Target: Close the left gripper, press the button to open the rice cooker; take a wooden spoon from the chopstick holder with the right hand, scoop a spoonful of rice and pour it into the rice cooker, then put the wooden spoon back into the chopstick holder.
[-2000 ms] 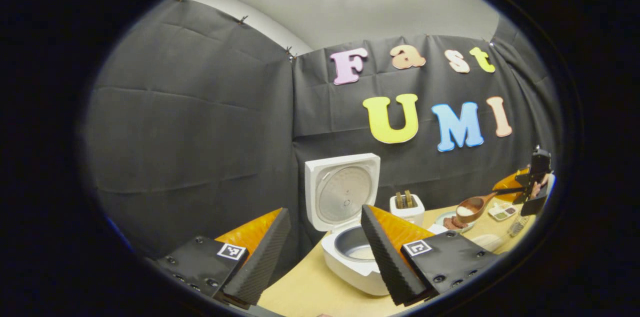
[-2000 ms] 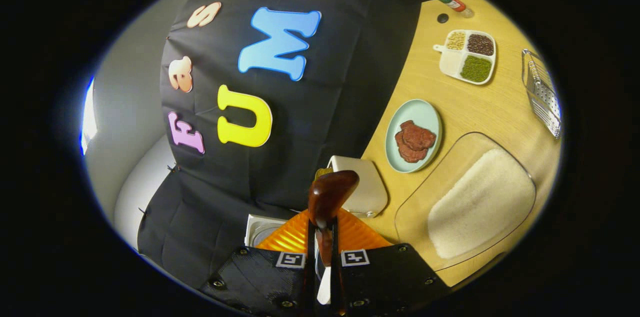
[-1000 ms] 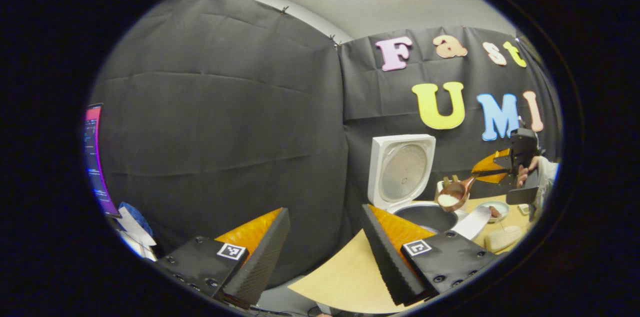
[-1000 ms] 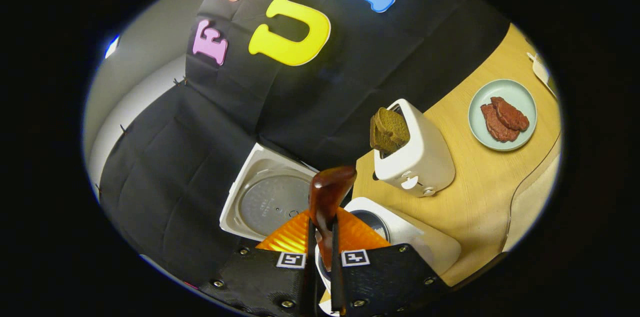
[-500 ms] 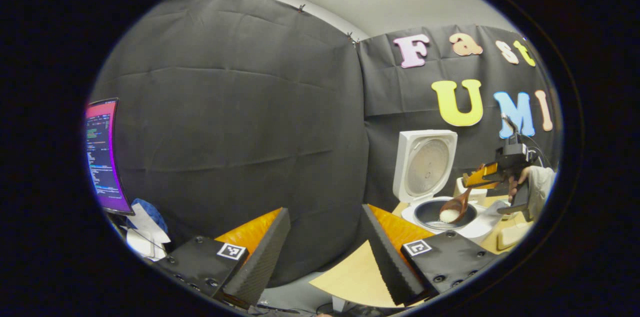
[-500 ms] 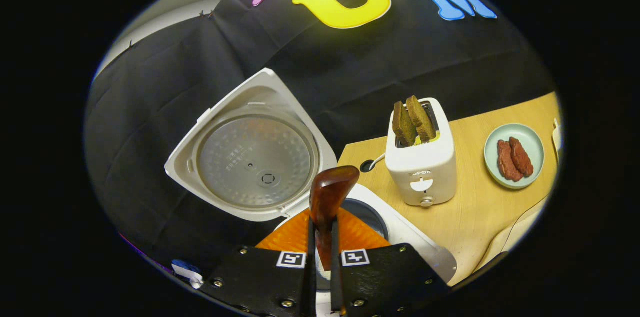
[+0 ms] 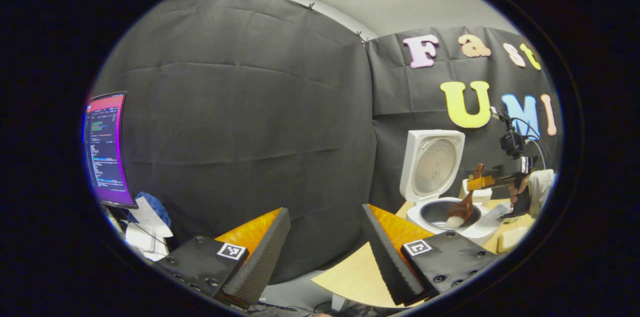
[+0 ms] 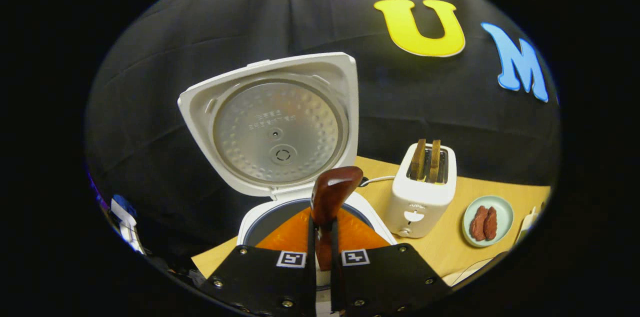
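I saw the wooden spoon (image 7: 462, 207) tipped down more than half a second before, its bowl now low over the pot of the rice cooker (image 7: 446, 212), white rice at its tip. The cooker sat at the left end of the table (image 8: 452, 249), lid up. My right gripper (image 8: 322, 257) stayed clamped on the spoon's handle. My left gripper (image 7: 322, 252) hung wide open, holding nothing, turned farther toward a screen (image 7: 104, 149).

The left gripper (image 7: 325, 252) was held with its fingers spread wide apart and nothing between them. The right gripper (image 8: 323, 247) was clamped tight on a handle, a hand (image 7: 520, 188) gripping it from behind.
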